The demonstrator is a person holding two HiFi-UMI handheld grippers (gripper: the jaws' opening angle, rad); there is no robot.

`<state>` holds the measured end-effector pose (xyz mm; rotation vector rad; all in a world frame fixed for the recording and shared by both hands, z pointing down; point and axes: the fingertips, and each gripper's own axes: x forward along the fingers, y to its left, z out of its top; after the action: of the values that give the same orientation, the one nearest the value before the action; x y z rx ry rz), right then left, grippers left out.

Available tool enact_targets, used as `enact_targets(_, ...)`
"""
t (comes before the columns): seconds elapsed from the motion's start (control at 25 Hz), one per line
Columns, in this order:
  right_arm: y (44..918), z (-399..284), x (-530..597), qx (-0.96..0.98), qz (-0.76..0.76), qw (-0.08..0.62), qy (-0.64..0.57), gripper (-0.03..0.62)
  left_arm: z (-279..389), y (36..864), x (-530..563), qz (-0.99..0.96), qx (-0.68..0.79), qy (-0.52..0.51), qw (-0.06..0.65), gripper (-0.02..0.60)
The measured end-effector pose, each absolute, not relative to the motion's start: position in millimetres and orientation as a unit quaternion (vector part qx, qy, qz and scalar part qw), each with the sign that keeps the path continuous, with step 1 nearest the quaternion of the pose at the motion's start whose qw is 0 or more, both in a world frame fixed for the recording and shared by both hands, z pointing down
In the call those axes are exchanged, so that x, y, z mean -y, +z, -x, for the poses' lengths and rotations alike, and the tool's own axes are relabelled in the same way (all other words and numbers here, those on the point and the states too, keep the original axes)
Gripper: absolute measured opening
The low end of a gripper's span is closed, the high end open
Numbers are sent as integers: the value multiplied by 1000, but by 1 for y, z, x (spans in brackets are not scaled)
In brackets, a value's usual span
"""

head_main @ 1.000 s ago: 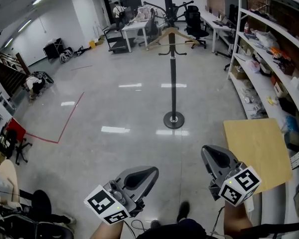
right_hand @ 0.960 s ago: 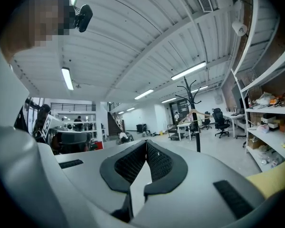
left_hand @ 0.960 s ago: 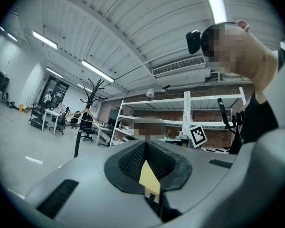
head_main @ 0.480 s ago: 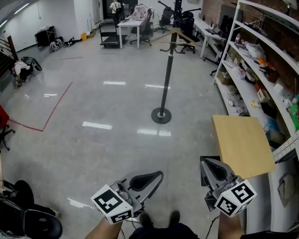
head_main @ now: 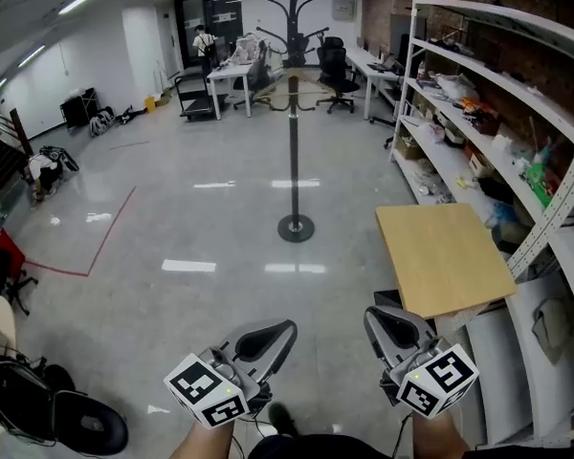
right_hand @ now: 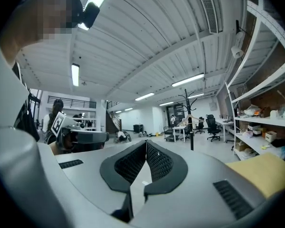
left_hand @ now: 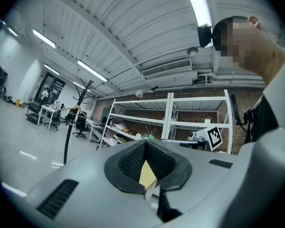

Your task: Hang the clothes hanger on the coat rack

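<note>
Glossy floor (head_main: 172,218) stretches ahead of left gripper (head_main: 283,330) and right gripper (head_main: 374,316), both clenched on nothing; coat rack (head_main: 293,132), well ahead, carries hanger (head_main: 304,76).

Head view: high up, faces forward and steeply down. Left gripper (head_main: 285,327) and right gripper (head_main: 370,314) close at bottom edge, coat rack (head_main: 293,113) far off, upper centre. Left gripper view: rides that gripper, tilted up, own jaws close at lower centre. Right gripper view: same. All three share coat rack and shelving (head_main: 478,84).
</note>
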<state>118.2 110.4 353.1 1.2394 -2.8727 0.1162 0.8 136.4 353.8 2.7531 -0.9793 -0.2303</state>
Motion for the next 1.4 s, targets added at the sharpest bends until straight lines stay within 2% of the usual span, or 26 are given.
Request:
enact_targets(0.28,370,-205,-164,907,-416,-18,63,6,-77,365,-198,-936,333,-34,108,0)
enact_targets(0.44,375,-218,-186,911,-405,-23,76,6,-91,368,-228,-933,342,-17,110,0)
enact_targets(0.76,351,-215,-205,907,-415,-34,58,5,-78,356,-255,-932,345,-30,107,0)
enact_targets(1.0,328,-184,-215,900,-434,-46,24,5,-36,356,-258,-923,369,-40,100,0)
enact_targets(1.4,326,-156,-222,891,-454,9,12,5,7,352,-256,-911,402,-51,84,0)
